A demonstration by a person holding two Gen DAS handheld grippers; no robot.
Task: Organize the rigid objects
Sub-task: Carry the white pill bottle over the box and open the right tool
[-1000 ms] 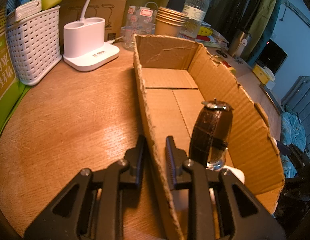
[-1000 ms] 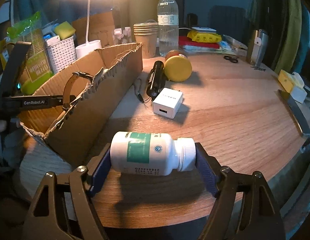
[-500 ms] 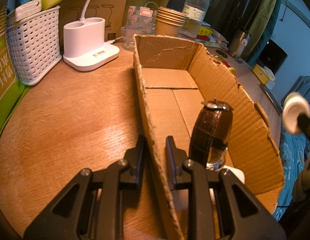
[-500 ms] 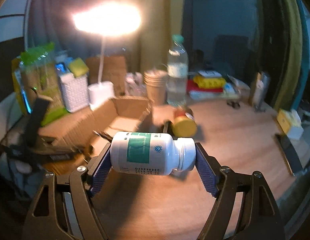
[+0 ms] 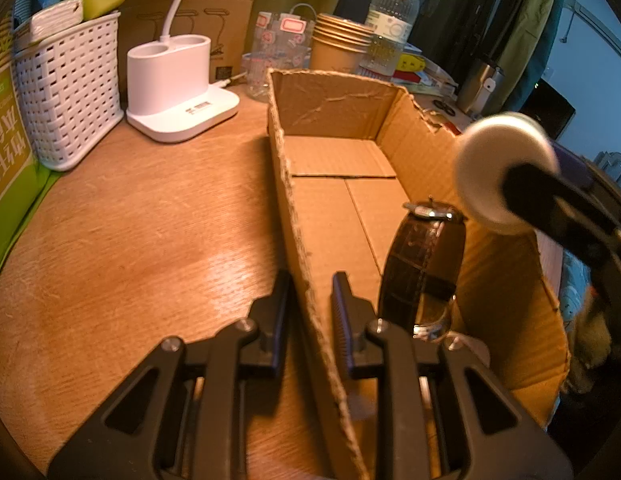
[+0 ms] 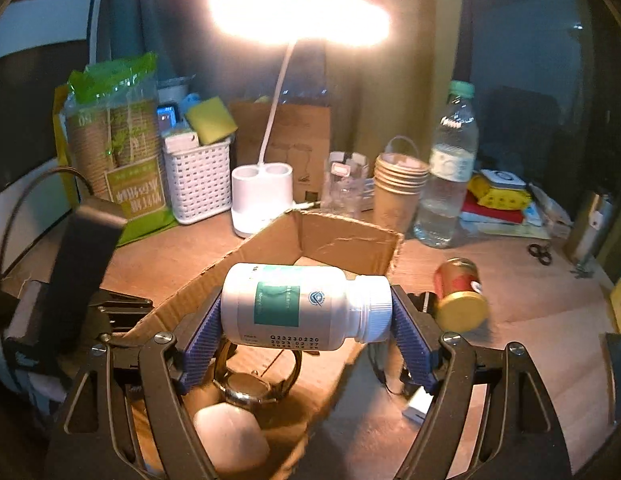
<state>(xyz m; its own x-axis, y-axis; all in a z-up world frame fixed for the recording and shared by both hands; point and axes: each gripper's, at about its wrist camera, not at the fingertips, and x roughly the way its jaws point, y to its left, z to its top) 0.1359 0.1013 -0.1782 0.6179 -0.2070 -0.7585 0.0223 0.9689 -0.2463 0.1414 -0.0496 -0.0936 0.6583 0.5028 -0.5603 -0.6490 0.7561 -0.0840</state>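
1. Jaws of the right gripper [image 6: 306, 320] clamp a white pill bottle [image 6: 298, 306] end to end, base against one pad, cap against the other, its long axis crosswise.
2. Left gripper [image 5: 308, 304] is clenched on the near side wall of the cardboard box [image 5: 506, 280], steadying it.
3. Bottle hangs above the box's near end; below it lie a wristwatch [image 6: 250, 384] and a white rounded object, which I cannot identify.
4. Box floor under the bottle is partly hidden.
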